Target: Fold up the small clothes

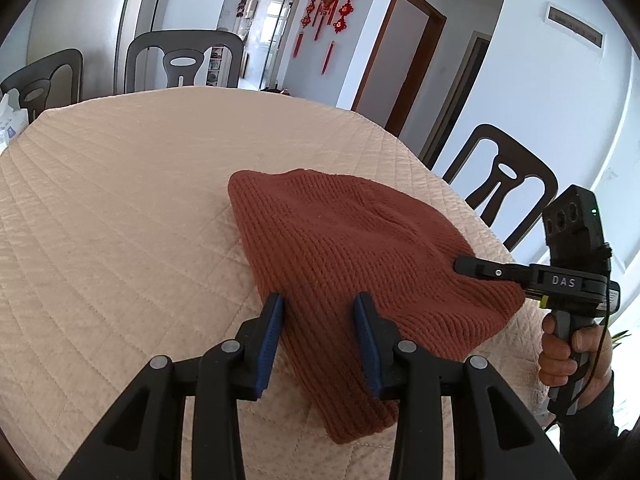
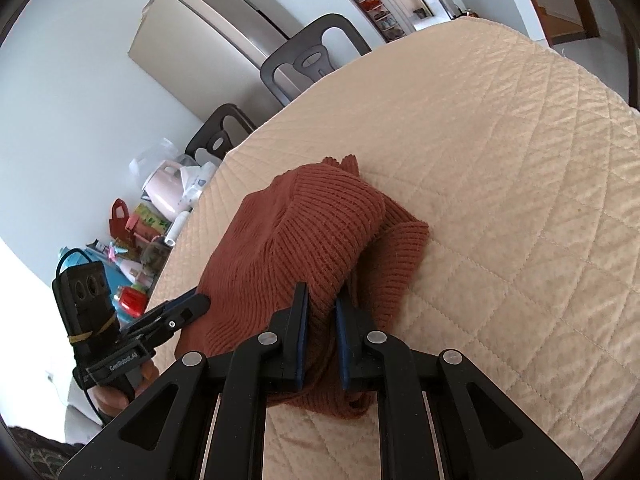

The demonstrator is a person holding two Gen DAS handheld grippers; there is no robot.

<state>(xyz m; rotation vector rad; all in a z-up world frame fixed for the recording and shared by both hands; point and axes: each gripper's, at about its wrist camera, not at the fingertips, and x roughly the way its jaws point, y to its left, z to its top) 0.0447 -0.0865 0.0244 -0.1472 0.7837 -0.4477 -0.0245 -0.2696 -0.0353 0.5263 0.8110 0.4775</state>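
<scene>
Mid-fold: the right gripper (image 2: 322, 312) pinches the rust knit hat's (image 1: 352, 240) edge between near-closed jaws; the left gripper (image 1: 319, 304), half-open, straddles the knit, apparently unclamped. Next, probably carrying that edge across.

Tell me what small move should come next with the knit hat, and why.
Probably close the left hand-held gripper on the rust-brown knit hat. Its jaws stand apart over the hat's near edge, not pressing it, while the right hand-held gripper already pinches a fold of the knit. With both edges held, the hat could be folded over on the quilted table cover.
</scene>
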